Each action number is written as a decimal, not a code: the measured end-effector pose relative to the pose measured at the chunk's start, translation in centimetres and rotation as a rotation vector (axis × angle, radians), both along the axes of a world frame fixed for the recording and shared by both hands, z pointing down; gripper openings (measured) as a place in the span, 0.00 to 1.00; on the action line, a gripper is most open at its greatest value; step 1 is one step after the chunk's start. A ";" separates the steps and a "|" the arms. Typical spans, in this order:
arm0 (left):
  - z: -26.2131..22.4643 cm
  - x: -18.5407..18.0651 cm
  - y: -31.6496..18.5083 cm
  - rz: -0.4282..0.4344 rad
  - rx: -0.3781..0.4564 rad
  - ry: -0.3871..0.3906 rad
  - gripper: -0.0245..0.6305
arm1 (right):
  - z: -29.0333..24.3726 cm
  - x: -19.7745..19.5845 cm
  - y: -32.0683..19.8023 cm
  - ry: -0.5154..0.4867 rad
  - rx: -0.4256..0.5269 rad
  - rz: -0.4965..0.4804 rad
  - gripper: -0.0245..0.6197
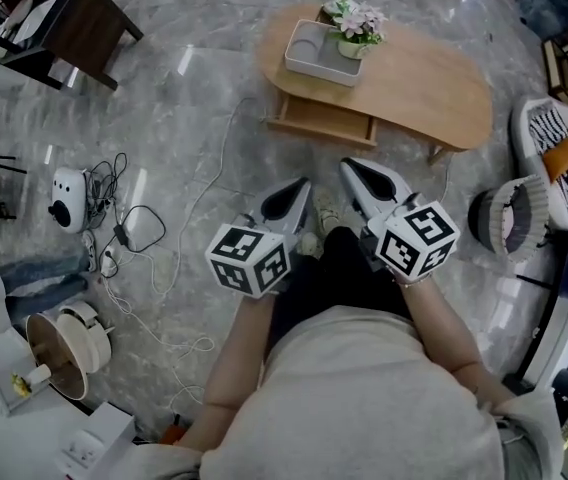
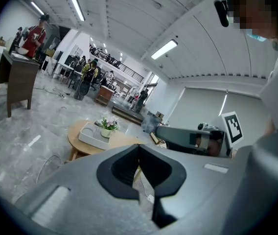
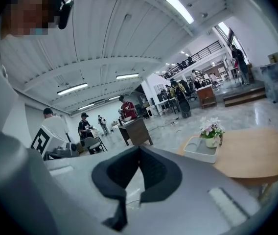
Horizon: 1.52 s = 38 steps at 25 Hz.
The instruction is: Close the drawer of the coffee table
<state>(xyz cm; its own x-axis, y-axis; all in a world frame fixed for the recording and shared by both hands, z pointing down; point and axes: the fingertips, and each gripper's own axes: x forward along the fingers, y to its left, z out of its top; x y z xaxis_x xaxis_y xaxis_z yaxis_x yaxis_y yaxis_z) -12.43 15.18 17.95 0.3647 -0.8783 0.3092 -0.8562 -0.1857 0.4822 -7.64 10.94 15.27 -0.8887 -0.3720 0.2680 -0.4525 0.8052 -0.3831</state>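
Clearly open, the drawer (image 1: 322, 123) lies beyond both closed hand-held grippers (image 1: 302, 184) (image 1: 348, 166).

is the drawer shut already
No, the drawer sticks out from under the near edge of the table in the head view.

The person wears a cream short-sleeved top (image 1: 364, 398), low in the frame, and black trousers (image 1: 339, 268) above it. At centre, the left gripper (image 1: 302, 184) and right gripper (image 1: 348, 166) are smooth grey shells that taper to a point, lined inside with black pads (image 2: 122, 173). Each carries a white cube with bold black square markers: the left cube (image 1: 251, 258) and the right cube (image 1: 419, 240).
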 end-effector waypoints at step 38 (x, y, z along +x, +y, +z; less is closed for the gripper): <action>2.8 0.3 -22.4 0.126 -0.090 -0.025 0.04 | 3.2 0.8 -21.2 -0.068 -0.112 0.072 0.04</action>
